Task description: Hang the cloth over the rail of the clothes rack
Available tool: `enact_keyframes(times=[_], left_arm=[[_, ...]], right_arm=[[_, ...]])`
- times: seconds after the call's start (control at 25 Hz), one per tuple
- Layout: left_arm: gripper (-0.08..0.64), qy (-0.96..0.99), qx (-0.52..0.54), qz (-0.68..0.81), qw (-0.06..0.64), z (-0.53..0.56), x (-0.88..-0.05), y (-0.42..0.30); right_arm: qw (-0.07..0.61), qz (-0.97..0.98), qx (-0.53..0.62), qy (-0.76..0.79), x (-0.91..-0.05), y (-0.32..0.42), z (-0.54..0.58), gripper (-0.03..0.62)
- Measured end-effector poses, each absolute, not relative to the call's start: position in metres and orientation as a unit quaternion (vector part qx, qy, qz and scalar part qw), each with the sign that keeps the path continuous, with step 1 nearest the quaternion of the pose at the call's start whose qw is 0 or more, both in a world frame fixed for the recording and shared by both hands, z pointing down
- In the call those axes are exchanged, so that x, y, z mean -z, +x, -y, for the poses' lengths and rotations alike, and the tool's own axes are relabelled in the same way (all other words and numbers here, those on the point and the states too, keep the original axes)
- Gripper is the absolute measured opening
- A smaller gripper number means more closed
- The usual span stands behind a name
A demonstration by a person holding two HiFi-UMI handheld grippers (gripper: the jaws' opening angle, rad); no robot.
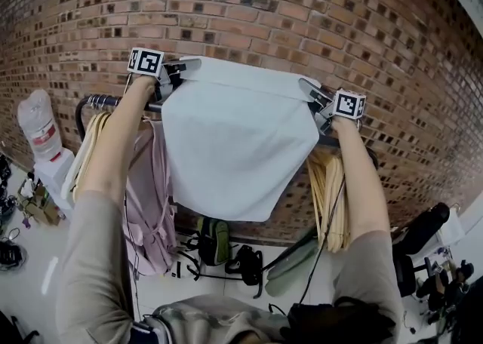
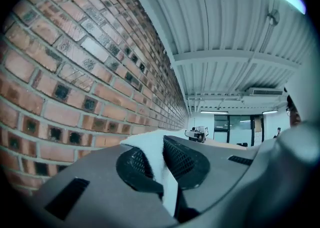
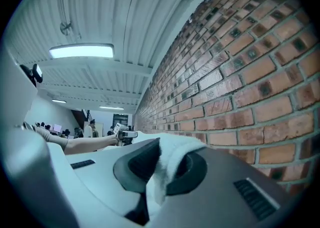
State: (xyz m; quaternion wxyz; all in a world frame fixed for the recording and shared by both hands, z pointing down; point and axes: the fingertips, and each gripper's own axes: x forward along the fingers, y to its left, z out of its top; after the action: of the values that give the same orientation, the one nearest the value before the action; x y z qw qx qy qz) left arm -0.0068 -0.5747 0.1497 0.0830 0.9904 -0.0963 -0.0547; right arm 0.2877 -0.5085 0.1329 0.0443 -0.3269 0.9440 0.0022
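The white cloth (image 1: 238, 139) hangs spread across the front of the rail (image 1: 96, 100), its top edge held taut just above the rail. The left gripper (image 2: 161, 158) is clamped on one top corner near the rail's left end. The right gripper (image 3: 161, 164) pinches the other corner toward the rail's right end. I can't quite tell whether the cloth touches the rail. Other garments (image 1: 151, 199) hang beneath the rail.

Rail (image 1: 96, 100) holds pink garment (image 1: 151, 199), cream garments (image 1: 84, 155); bags (image 1: 215, 241) on floor (image 1: 30, 282)
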Motion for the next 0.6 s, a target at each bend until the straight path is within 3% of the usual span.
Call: enact_keyframes(times=[0.24, 0.6], left_arm=[[0.017, 0.985, 0.072, 0.048, 0.147, 0.562, -0.157, 0.0], [0.017, 0.982, 0.012, 0.095, 0.164, 0.575, -0.183, -0.004]], right_arm=[[0.036, -0.942, 0.009, -0.333, -0.141, 0.29, 0.511, 0.02], [-0.006, -0.939, 0.02, -0.343, -0.158, 0.285, 0.514, 0.02]])
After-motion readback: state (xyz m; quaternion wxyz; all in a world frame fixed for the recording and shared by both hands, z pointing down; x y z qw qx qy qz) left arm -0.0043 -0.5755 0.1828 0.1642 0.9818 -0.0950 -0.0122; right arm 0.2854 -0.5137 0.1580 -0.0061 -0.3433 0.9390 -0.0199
